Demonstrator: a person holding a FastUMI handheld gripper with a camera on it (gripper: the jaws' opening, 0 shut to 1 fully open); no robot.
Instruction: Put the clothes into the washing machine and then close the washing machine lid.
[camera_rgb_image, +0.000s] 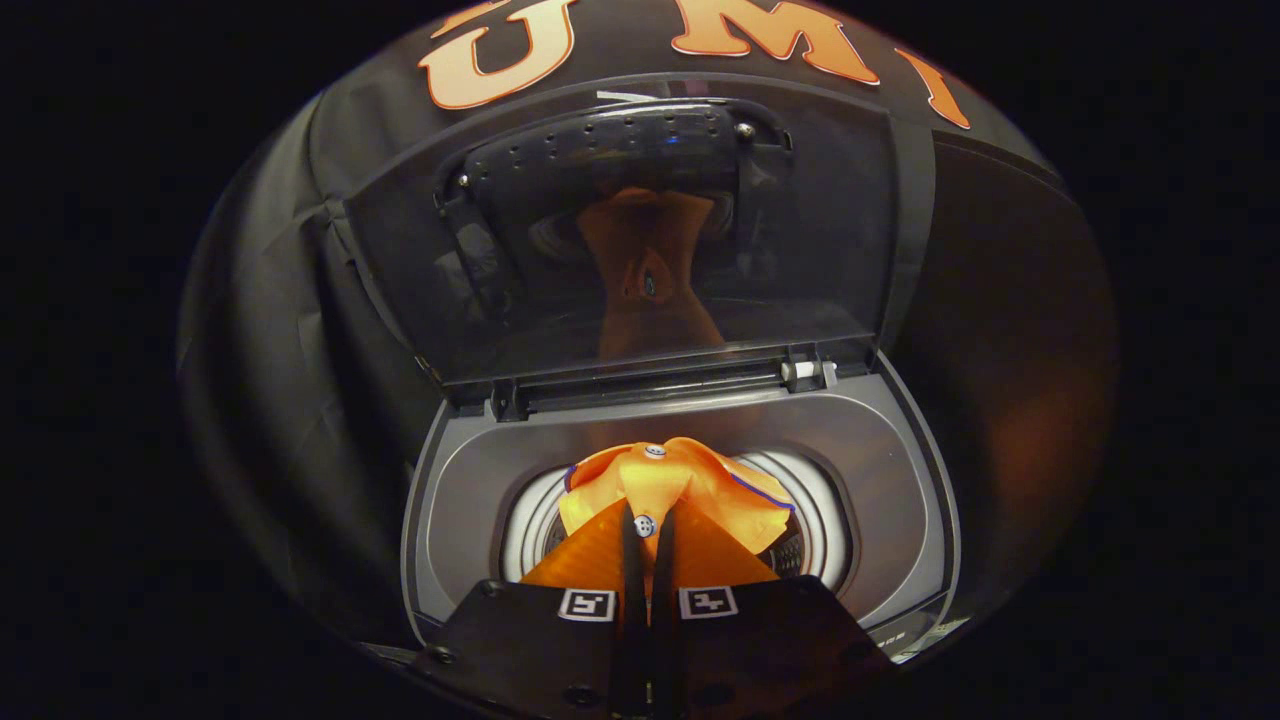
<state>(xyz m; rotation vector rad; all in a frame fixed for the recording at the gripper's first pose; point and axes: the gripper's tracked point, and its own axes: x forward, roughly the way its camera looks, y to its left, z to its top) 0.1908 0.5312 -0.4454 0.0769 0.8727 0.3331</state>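
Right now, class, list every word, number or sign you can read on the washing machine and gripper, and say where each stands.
Washing machine front rim: a strip of print, too small to read.
Gripper: two square coded markers, no words; its fingers pinch the orange buttoned garment over the drum.

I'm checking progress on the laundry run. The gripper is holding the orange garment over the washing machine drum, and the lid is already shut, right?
Not quite. In the gripper view the lid stands open, tilted up behind the drum. The rest holds: the gripper is pinching the orange garment over the washing machine drum.
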